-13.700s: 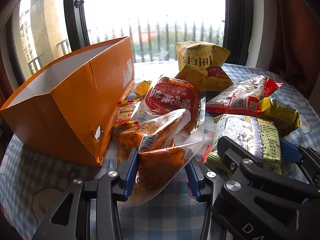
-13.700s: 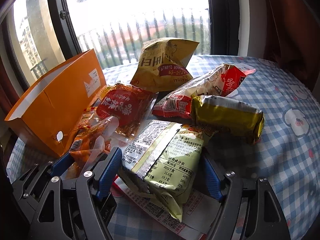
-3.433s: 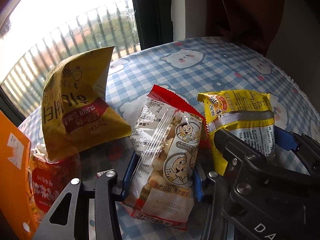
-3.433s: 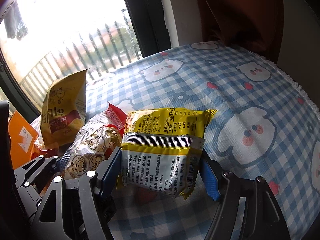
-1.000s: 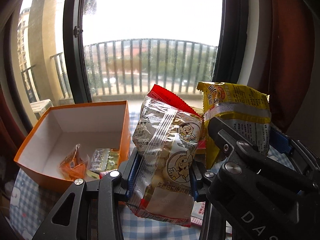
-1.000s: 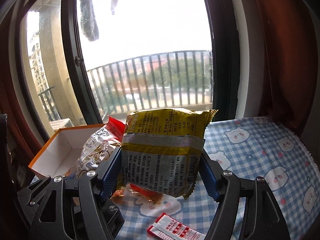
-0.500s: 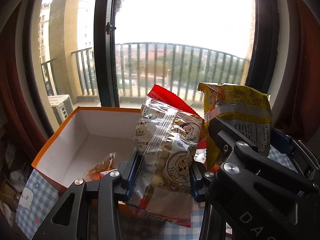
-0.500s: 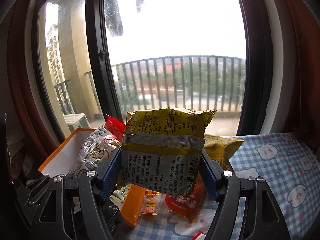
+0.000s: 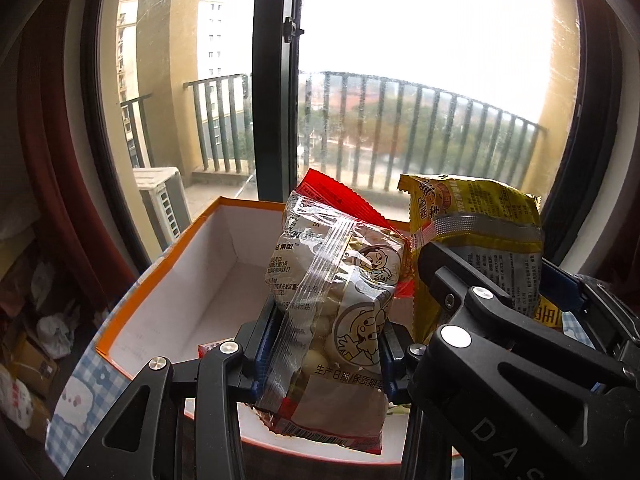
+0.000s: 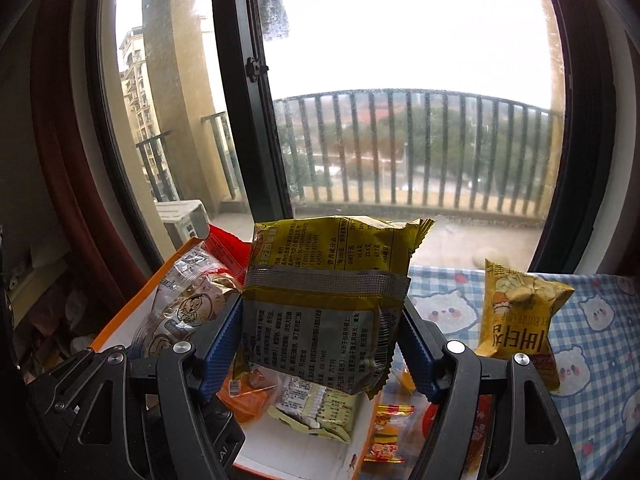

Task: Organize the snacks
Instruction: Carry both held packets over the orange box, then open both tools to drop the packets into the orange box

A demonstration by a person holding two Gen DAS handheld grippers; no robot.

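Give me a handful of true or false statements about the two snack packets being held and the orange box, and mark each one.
1. The left gripper is shut on a clear packet of round snacks. True.
2. The right gripper is open with nothing in it. False: it is shut on a yellow packet.
3. The orange box already has snacks in it. True: an orange packet and a green packet lie inside.
4. The yellow chip bag is inside the box. False: it stands on the checked tablecloth, outside the box.
5. The box has a lid on it. False: its top is open.
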